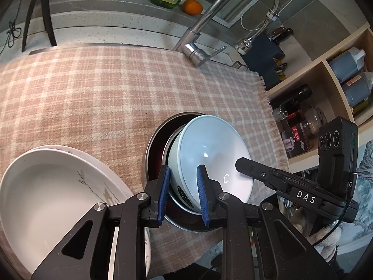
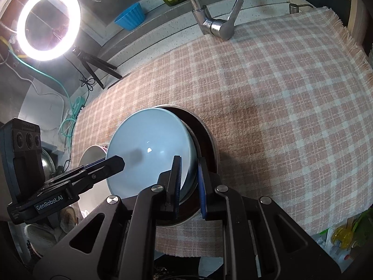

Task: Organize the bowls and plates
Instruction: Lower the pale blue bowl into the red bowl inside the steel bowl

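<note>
Both tools grip the pale blue bowl's (image 1: 209, 154) rim: left tool (image 1: 183, 193) and right tool (image 2: 189, 184), jaws nearly closed on it, lower centre, tilted inside the steel bowl (image 1: 153, 144); uneven lowering could jam or chip it

Pale blue bowl (image 1: 209, 154), pink-and-cream checked cloth (image 1: 105, 88), white plate (image 1: 46, 186) with leaf motif, blue-padded tongs (image 1: 183, 194)
</note>
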Available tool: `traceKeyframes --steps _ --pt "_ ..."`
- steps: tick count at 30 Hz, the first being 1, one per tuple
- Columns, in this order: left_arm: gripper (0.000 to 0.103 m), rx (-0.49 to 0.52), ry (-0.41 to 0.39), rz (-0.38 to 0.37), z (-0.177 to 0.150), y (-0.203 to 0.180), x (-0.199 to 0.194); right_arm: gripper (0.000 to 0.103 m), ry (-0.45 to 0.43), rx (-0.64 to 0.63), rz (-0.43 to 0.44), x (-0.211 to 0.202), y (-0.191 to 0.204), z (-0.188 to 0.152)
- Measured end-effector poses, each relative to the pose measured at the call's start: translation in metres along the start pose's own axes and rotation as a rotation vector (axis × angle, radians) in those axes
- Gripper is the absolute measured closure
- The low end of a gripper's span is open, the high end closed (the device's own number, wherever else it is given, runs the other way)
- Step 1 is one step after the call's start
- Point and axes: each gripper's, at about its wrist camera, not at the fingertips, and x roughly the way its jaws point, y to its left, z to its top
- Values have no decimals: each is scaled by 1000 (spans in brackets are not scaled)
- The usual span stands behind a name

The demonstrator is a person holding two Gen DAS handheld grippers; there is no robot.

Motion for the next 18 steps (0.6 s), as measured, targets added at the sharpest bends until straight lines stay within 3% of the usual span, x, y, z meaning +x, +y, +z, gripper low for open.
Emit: traceKeyframes --steps 14,16,18 --pt "82 7 -5 19 2 0 -1 86 -10 -35 -21 1 5 1" --pt "77 -1 -4 21 2 2 -2 76 -16 -41 -23 0 6 0" --pt "77 -3 -6 18 2 2 -4 55 -36 -48 -25 -3 7 -1"
